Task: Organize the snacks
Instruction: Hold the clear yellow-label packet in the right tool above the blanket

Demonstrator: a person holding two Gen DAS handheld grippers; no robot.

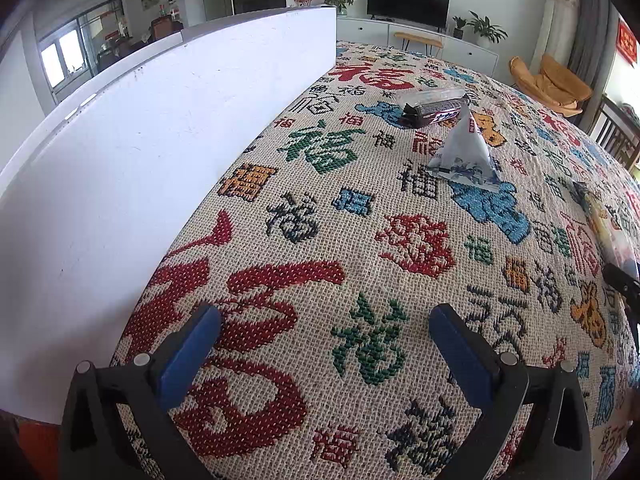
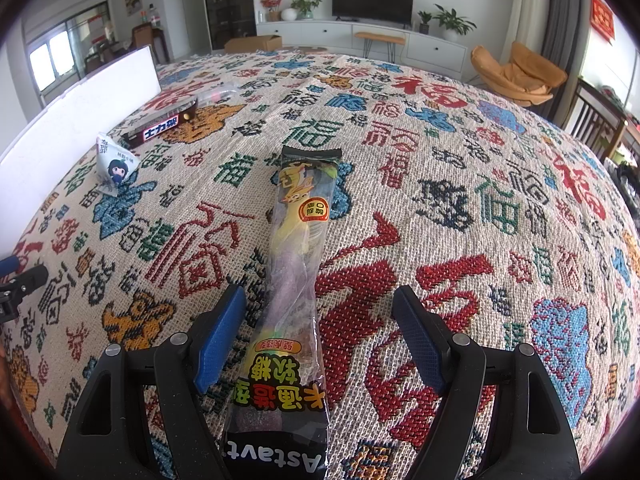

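Observation:
A long gummy candy packet (image 2: pixel 296 264) lies on the patterned tablecloth between the wide-open fingers of my right gripper (image 2: pixel 320 332), nearer the left pad (image 2: pixel 220 336); its edge shows at the right of the left wrist view (image 1: pixel 608 224). A white triangular snack pack (image 1: pixel 466 152) (image 2: pixel 114 168) stands further off. Behind it lies a dark chocolate bar (image 1: pixel 434 114) (image 2: pixel 160 130) with a clear packet (image 1: pixel 430 94) beside it. My left gripper (image 1: pixel 324 344) is open and empty above bare cloth.
A white box wall (image 1: pixel 160 140) (image 2: pixel 80 120) runs along the table's left side. The patterned cloth (image 2: pixel 480 200) covers the whole table. A TV cabinet, plants and an orange chair stand far behind. The left gripper's tip shows at the left edge of the right wrist view (image 2: pixel 20 280).

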